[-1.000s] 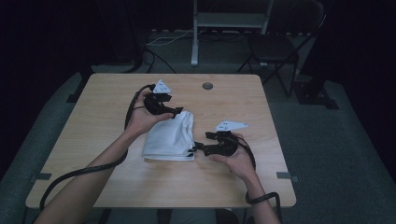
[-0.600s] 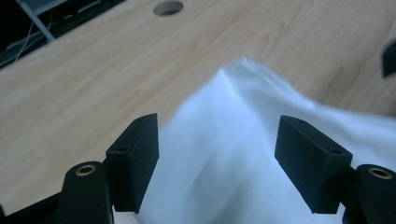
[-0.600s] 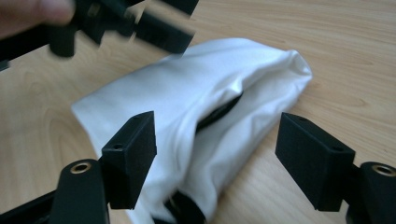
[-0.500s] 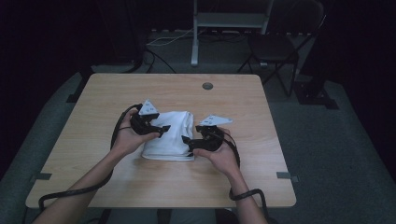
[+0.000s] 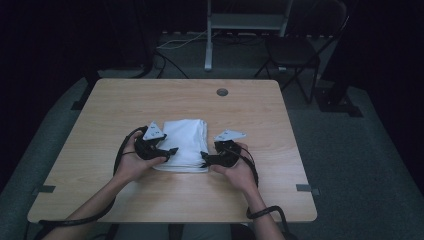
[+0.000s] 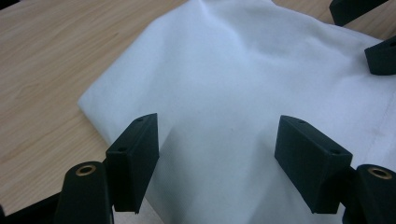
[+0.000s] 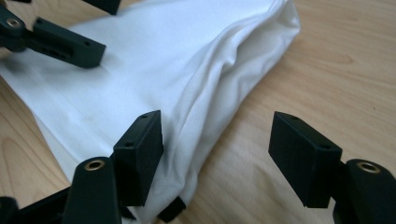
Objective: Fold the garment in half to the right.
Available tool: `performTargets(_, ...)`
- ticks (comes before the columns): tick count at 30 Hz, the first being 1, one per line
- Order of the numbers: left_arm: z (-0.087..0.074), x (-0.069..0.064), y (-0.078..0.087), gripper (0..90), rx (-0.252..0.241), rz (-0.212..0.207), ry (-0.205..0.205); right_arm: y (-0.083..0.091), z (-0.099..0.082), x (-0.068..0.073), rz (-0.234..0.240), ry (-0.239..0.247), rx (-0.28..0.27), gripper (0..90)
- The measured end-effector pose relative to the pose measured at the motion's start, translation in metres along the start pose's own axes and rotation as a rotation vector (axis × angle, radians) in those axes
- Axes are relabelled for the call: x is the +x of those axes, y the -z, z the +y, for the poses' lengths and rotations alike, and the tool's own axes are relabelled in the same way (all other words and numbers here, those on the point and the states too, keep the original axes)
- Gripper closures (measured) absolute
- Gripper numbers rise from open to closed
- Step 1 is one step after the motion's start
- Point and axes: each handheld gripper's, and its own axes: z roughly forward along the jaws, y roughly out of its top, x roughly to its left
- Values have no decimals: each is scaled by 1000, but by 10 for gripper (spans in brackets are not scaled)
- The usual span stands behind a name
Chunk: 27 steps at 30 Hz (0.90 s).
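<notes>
Folded white cloth (image 5: 184, 144) lying near the middle of the wooden worktop (image 5: 100, 110), its long axis running from the person's edge toward the far edge. The left tool (image 5: 171, 151) approaches the near left corner and the right tool (image 5: 204, 159) the near right corner, so the cloth lies between the two, directly inboard of each. In the left gripper view the jaws stand wide apart over the cloth's flat top (no fabric pinched between the pads). In the right gripper view the jaws straddle the cloth's layered right edge (image 7: 219, 93), one pad over fabric, the other over bare wood; these jaws have just been closing, yet nothing is gripped. Both tools sit about equally near; the next grasp probably depends on each reaching its own near corner.
</notes>
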Motion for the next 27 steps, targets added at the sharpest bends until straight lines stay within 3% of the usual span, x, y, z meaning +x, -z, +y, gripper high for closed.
performTargets(7,-10,-7,6,302,7,4,-22,0,-3,4,-15,43,33,361)
performTargets(17,-19,-10,13,302,-4,-1,-13,0,-4,10,-17,77,64,357)
performTargets(20,-22,-10,16,302,-9,-5,-5,1,-2,9,-11,74,54,352)
performTargets(27,-23,-11,20,302,-18,-7,-3,4,22,0,-24,28,-34,316)
